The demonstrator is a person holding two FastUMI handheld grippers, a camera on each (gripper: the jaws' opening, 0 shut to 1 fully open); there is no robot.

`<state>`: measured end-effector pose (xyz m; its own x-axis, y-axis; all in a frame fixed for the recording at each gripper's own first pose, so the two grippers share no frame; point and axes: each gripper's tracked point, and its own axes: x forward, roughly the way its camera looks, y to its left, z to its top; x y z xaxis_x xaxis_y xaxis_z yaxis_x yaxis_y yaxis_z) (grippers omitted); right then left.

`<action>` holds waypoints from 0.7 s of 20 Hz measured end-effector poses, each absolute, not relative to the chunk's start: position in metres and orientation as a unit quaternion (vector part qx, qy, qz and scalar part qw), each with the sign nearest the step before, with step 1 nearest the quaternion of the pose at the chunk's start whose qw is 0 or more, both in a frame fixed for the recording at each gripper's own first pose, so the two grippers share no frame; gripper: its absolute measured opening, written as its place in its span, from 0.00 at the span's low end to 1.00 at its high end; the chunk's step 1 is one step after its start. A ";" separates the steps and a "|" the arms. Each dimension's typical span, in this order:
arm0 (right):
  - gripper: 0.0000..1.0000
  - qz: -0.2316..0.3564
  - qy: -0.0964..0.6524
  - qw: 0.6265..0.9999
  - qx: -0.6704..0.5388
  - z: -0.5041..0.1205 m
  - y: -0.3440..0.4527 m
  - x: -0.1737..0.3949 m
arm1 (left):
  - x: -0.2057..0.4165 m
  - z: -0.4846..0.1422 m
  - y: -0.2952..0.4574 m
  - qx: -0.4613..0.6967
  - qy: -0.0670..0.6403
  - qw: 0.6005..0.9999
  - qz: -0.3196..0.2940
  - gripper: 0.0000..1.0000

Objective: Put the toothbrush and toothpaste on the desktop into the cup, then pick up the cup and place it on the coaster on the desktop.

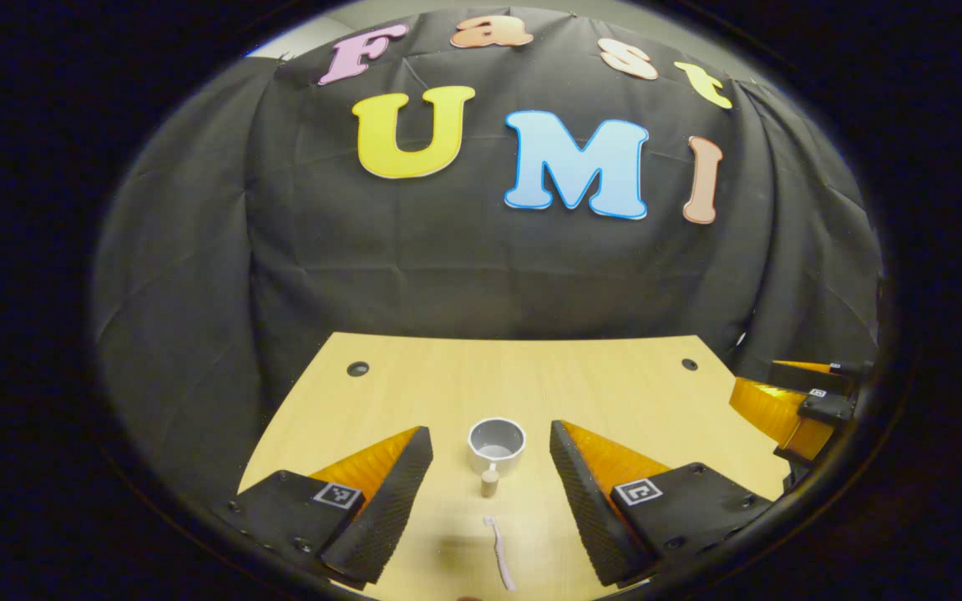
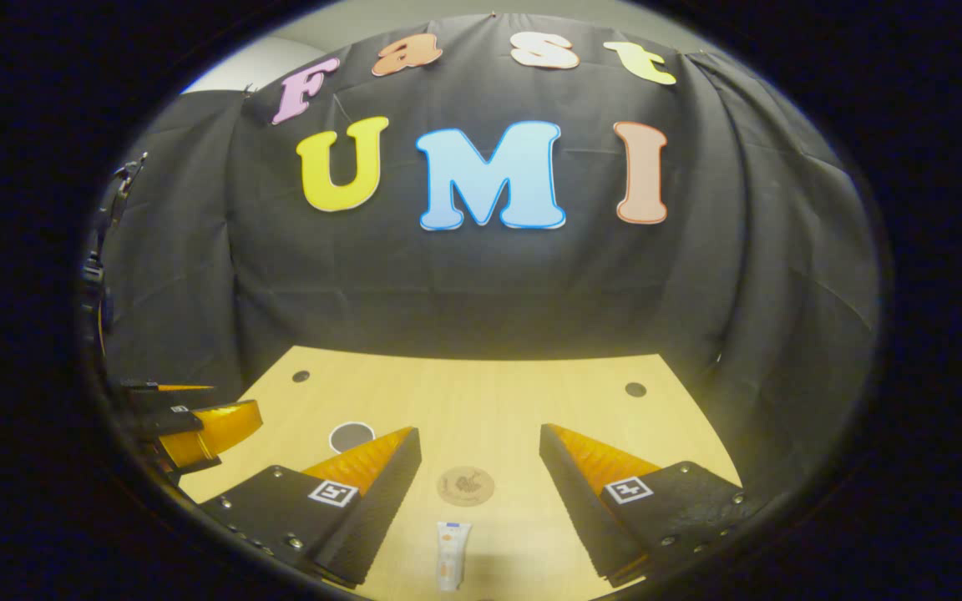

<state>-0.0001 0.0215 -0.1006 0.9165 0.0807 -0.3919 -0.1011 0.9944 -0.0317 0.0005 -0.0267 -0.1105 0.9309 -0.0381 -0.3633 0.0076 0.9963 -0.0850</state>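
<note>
In the left gripper view, the left gripper [image 1: 491,467] is held above the wooden table [image 1: 615,384] with its fingers spread wide and nothing grasped. Between them a grey cup [image 1: 497,442] is seen standing upright, a small tan object [image 1: 490,482] just before it, and a white toothbrush [image 1: 500,553] lying nearer. In the right gripper view, the right gripper [image 2: 481,467] is likewise released; the round coaster [image 2: 465,486] and the toothpaste [image 2: 451,554] are seen lying flat between its fingers, near each other.
</note>
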 end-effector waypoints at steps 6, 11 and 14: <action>0.92 0.055 0.278 0.959 -0.016 -0.146 0.026 -0.010 | -0.003 -0.163 -0.037 -0.055 0.251 0.966 -0.014 0.94; 0.92 0.057 0.355 0.933 -0.010 -0.196 0.030 -0.023 | -0.011 -0.233 -0.048 -0.050 0.334 0.941 -0.024 0.94; 0.94 0.063 0.395 0.916 0.004 -0.225 0.038 -0.028 | -0.015 -0.267 -0.057 -0.056 0.378 0.924 -0.034 0.94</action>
<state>-0.0279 0.0381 -0.2253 0.6792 0.1188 -0.7243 -0.1129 0.9920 0.0568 -0.0154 -0.0574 -0.2667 0.7120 -0.1054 -0.6942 0.0205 0.9914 -0.1295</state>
